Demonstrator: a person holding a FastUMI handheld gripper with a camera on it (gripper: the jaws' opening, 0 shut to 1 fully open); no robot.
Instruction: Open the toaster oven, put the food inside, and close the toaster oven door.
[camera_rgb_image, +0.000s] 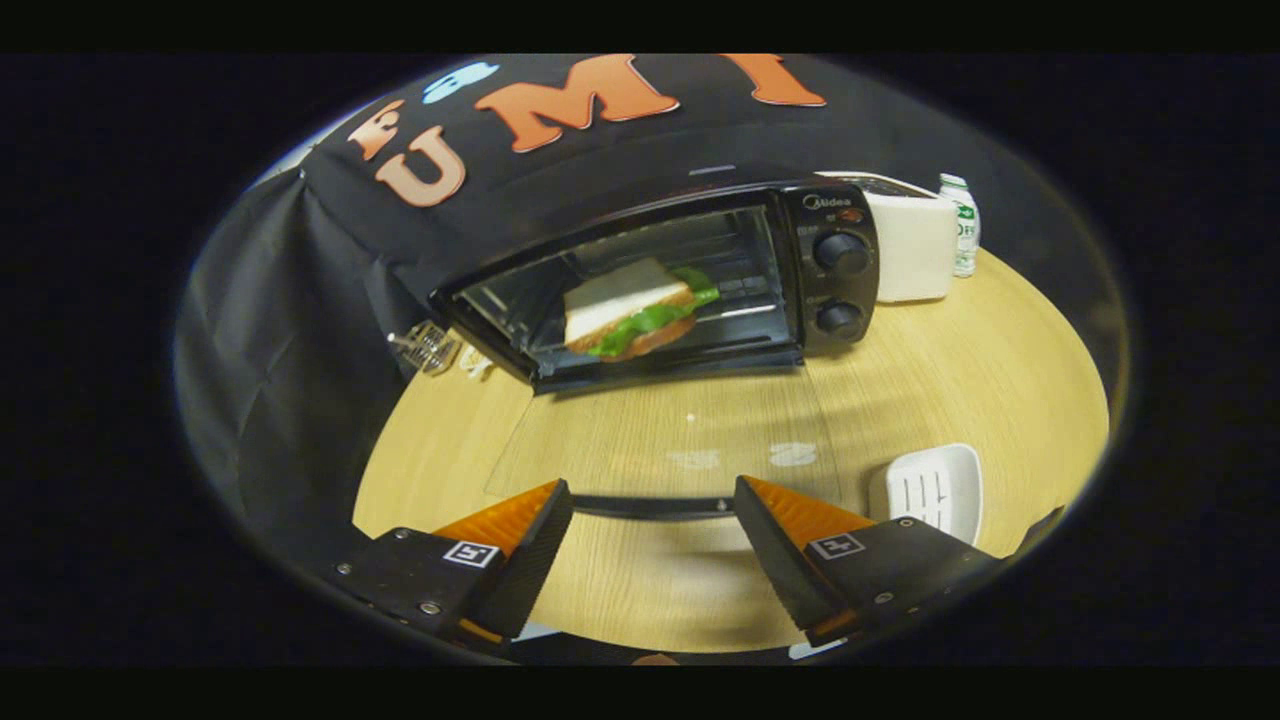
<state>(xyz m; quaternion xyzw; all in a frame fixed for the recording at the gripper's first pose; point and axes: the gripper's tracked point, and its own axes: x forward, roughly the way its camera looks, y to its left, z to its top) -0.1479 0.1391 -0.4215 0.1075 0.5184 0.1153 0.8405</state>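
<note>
I see even, fairly bright light on the pale wooden tabletop (950, 380); its centre carries faint glare patches, the sandwich area looks slightly blurred, and fisheye bending warps the rim.

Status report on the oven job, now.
Claw open, door handle between its fingers. Sandwich inside toaster oven, glass door down flat. Nothing blocking.

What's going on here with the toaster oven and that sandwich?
A person is working a handheld claw at a toaster oven on a wooden table. The glass door is folded down flat, and the sandwich already sits inside. The claw is open, its fingers either side of the door handle and holding nothing. Closing the door is what remains.
</note>
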